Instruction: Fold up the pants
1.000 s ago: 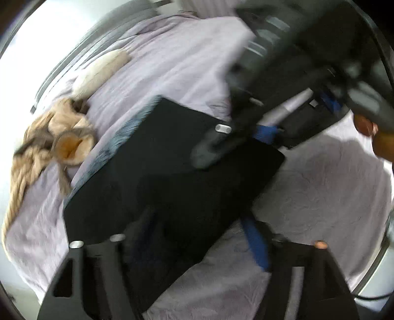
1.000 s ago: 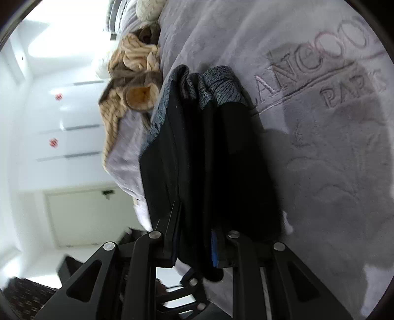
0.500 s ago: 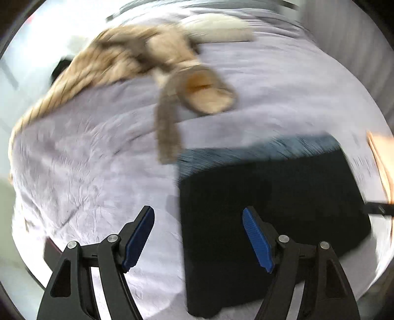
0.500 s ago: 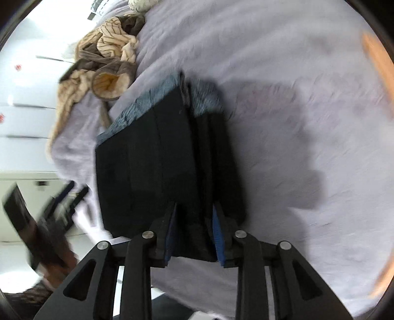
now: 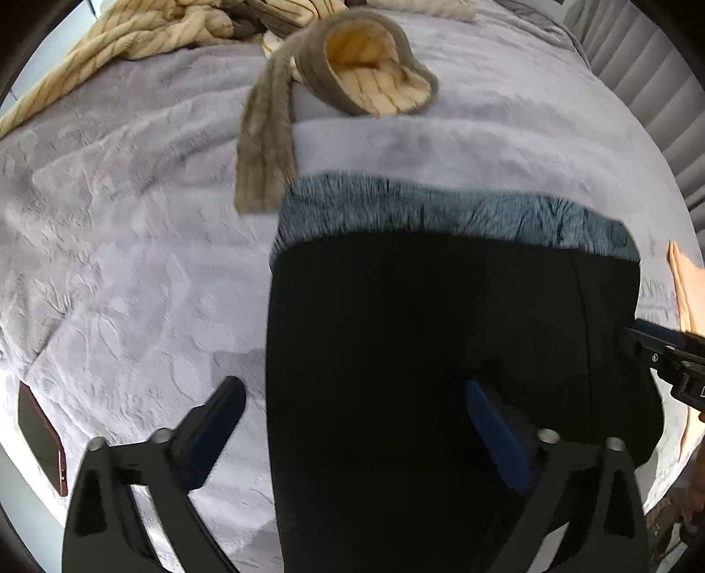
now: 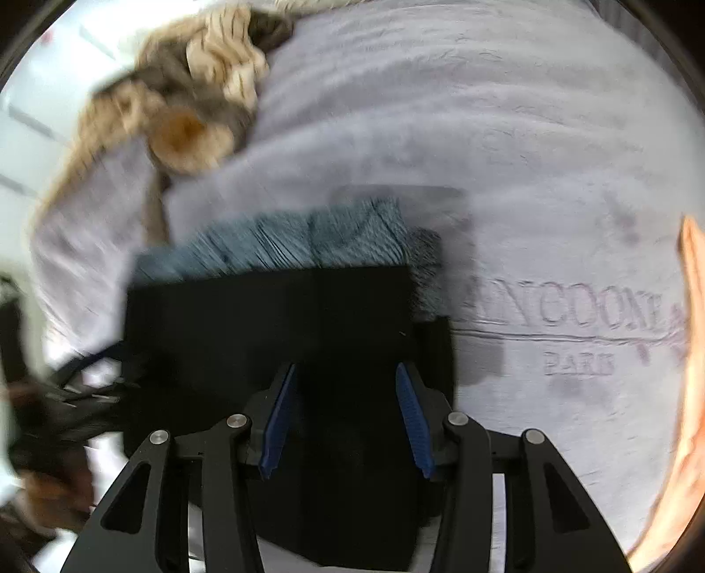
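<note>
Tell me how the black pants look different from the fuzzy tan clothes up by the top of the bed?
The black pants are folded into a flat, neat rectangle with a grey-blue band along one edge; the tan clothes lie in a loose, rumpled heap. The pants are dark and plain; the tan clothes are pale and striped. Both rest on the lilac bedspread.

A pale lilac plush blanket (image 5: 132,247) covers the bed, embossed with lettering (image 6: 568,317). A tan and brown striped fleece garment (image 5: 308,83) lies bunched on it. 1 dark red phone (image 5: 42,436) rests near the blanket's edge.
</note>
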Demonstrator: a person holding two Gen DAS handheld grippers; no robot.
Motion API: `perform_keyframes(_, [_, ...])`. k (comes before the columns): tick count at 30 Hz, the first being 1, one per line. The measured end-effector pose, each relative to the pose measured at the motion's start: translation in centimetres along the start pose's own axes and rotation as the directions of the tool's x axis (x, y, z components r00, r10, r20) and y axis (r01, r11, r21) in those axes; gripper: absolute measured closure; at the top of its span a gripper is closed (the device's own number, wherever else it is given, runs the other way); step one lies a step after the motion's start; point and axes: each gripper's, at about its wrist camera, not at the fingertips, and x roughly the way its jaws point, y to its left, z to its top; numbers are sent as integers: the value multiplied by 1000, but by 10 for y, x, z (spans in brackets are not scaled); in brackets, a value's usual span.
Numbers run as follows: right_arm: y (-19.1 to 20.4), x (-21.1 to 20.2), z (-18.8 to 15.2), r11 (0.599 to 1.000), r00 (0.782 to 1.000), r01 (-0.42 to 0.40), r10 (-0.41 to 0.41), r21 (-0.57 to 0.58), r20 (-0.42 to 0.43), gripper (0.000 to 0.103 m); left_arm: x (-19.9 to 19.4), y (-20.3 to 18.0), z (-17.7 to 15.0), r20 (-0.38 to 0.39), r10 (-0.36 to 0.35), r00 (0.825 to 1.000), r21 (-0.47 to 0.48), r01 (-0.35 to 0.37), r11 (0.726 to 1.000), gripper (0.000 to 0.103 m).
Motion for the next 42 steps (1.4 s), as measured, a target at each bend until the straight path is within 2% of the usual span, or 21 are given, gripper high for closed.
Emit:
perform_keyframes(7, [-9, -18, -12, 998, 998, -57, 58, 40, -27, 51, -3, -2, -7, -23, 7, 1000, -28, -8, 1000, 1])
perform_keyframes(8, [-11, -22, -15, 997, 998, -62, 63, 50, -30, 49, -4, -3, -7, -23, 13, 1000, -24, -14, 1000, 1])
perform_keyframes(11, [-15, -30, -27, 994, 997, -67, 70, 86, -36, 35, -8, -6, -3, -20, 28, 999, -5, -28, 1000, 1])
perform_keyframes(16, [-15, -38, -45, 987, 995, -86, 93, 137, -45, 30, -20, -9, -10, -51, 7, 999, 21, -6, 1000, 1])
perform_keyframes(18, [-14, -39, -50, 985, 994, -93, 100, 149, -43, 23, -26, -10, -16, -57, 5, 998, 41, -3, 999, 1])
perform_keyframes(21, [-11, -42, -57, 979, 993, -102, 109, 175, -34, 22, -39, -13, -26, -67, -6, 998, 65, 10, 998, 1])
perform_keyframes(24, [-8, -48, -63, 974, 994, -103, 105, 202, -1, 16, -47, -12, -37, -77, 6, 997, 91, 1, 996, 1])
perform_keyframes(26, [-6, -51, -67, 972, 995, -102, 102, 213, 15, 16, -50, -9, -40, -83, 8, 997, 104, 1, 995, 1])
perform_keyframes(34, [-5, -49, -79, 963, 993, -118, 121, 243, 5, 13, -63, 2, -60, -89, 26, 996, 131, -14, 991, 1])
perform_keyframes(36, [-6, -49, -81, 961, 991, -131, 134, 244, 6, 0, -66, 4, -60, -88, 27, 996, 127, -16, 992, 1])
perform_keyframes(42, [-15, -51, -77, 956, 987, -155, 163, 251, -13, 0, -67, 4, -55, -91, 33, 995, 106, -24, 994, 1])
